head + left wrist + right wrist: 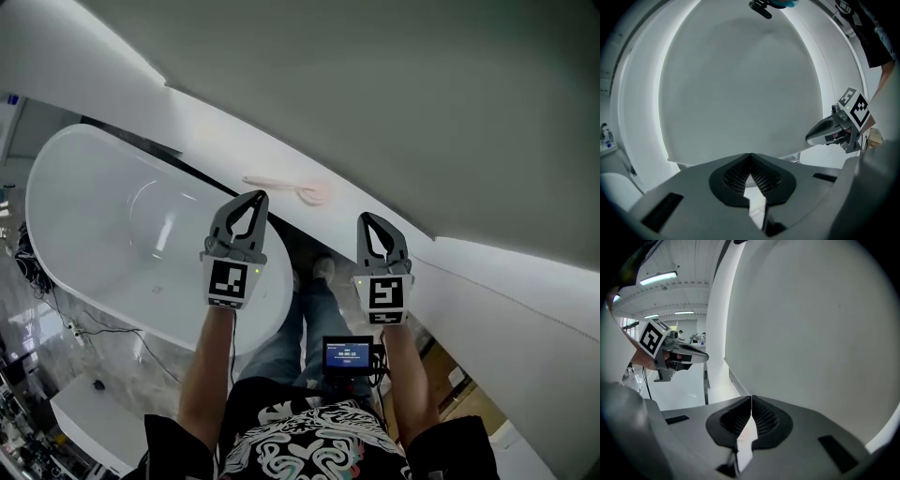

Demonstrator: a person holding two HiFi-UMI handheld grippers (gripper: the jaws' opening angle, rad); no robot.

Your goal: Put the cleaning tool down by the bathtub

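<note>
A white bathtub dominates the bright room, with a smooth white ledge beside it where the pink cleaning tool lies. The left gripper and right gripper hover near it, jaws pressed together on nothing; a stray swing could sweep it off that slick surface

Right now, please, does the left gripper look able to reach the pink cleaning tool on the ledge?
Probably yes: the pink cleaning tool lies uncovered on the ledge just past the left gripper, nothing between them, though its shut fingers must open first.
</note>
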